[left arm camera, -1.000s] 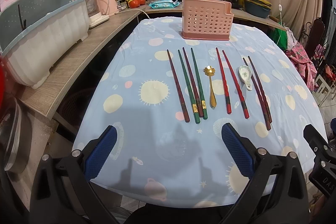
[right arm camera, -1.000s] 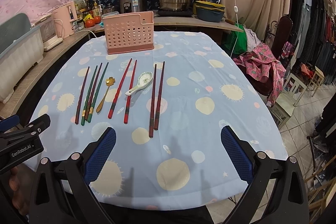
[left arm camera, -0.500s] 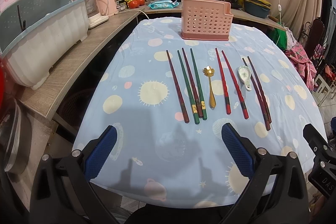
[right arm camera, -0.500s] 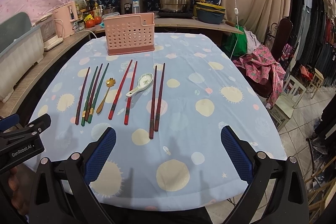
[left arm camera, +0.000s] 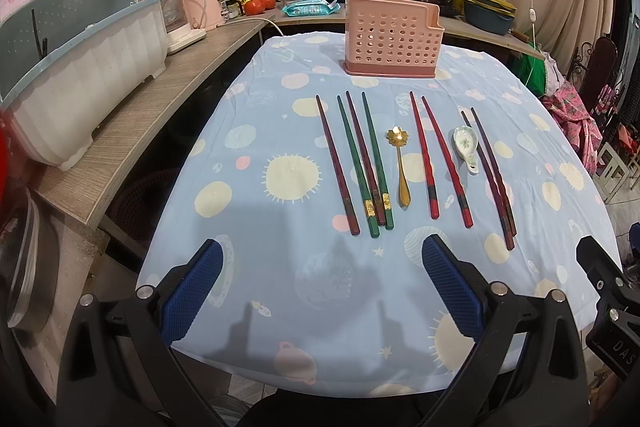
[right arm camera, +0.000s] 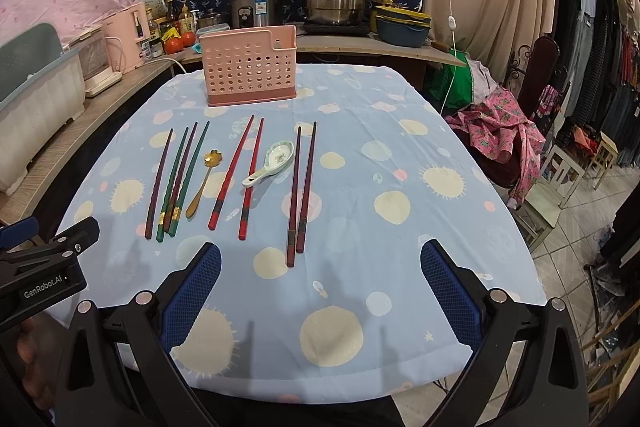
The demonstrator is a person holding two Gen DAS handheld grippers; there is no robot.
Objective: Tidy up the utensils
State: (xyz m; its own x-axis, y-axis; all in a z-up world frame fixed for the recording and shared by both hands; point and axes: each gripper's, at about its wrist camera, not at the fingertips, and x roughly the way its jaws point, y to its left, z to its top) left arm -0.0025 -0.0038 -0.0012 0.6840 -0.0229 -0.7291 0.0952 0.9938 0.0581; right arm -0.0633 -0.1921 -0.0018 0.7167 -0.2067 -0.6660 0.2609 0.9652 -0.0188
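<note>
Ten utensils lie in a tidy row across the blue tablecloth, all with handles toward the near edge, likely laid out this way so each can be pinched by its thick end and carried off one at a time. At 12 o'clock from both grippers stands the pink perforated caddy, empty as far as its top shows and well apart from the row, the probable destination.

From the left wrist view, the purple and green chopsticks sit at 12 o'clock, the four crowded and the middle ones touching near their gold bands. The gold flower-bowled spoon lies just to their right, then the red pair, splayed slightly. The white ceramic spoon rests bowl-up at about 1 o'clock, touching or nearly touching the dark maroon pair.

The left gripper hovers near the table's edge, jaws spread wide, holding nothing. The right gripper is likewise fully spread and empty, with the maroon pair at 12 o'clock. Nothing seems moved yet.
</note>
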